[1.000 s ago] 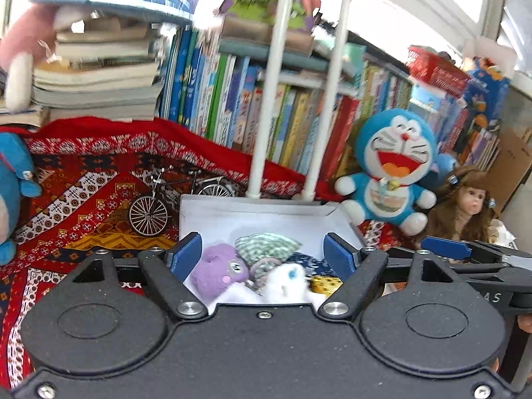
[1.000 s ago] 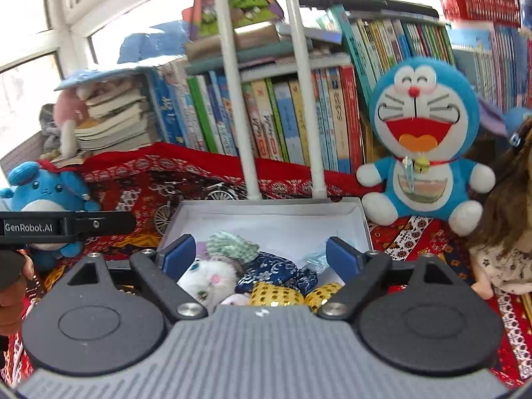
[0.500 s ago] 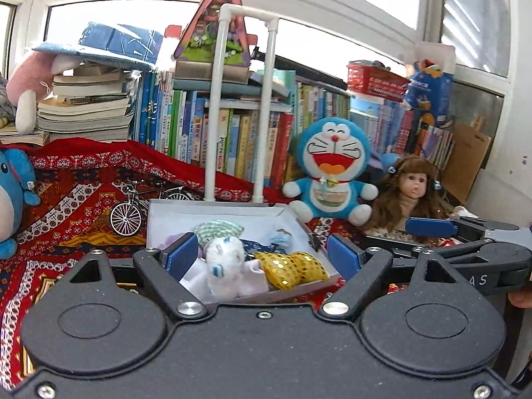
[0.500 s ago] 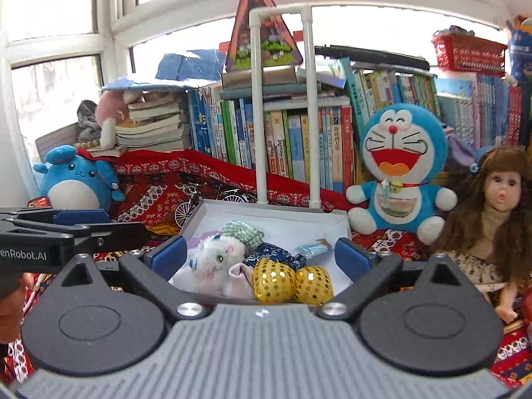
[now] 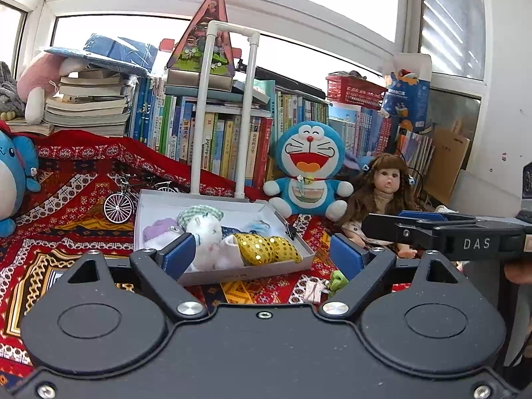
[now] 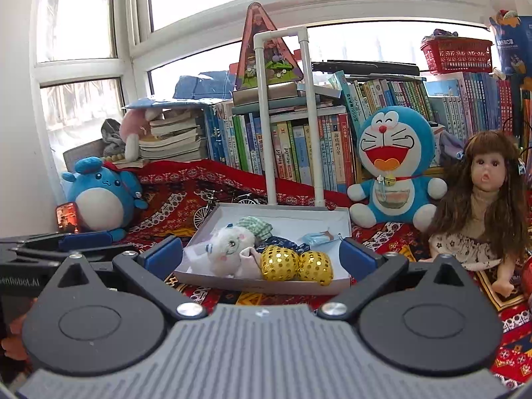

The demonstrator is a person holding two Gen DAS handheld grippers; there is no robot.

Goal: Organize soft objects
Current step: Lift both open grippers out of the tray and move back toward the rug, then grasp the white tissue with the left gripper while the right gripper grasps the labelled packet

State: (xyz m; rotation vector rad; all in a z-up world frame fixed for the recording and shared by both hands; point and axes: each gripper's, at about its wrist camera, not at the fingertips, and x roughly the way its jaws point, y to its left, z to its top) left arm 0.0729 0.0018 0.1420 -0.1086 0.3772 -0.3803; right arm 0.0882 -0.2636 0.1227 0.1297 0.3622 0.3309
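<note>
Lying in the white box (image 6: 344,221), the white plush (image 6: 229,249) looked light and squashy, best pinched at its round head, while both the left gripper (image 5: 262,254) and right gripper (image 6: 262,254) had just been opening, jaws empty

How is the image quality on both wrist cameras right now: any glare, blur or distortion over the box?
Left wrist: windows blown out white, white box evenly lit and sharp, edges bowed by fisheye. Right wrist: same backlit glare, window frame curving, soft toys in the box clear, no motion blur.
</note>
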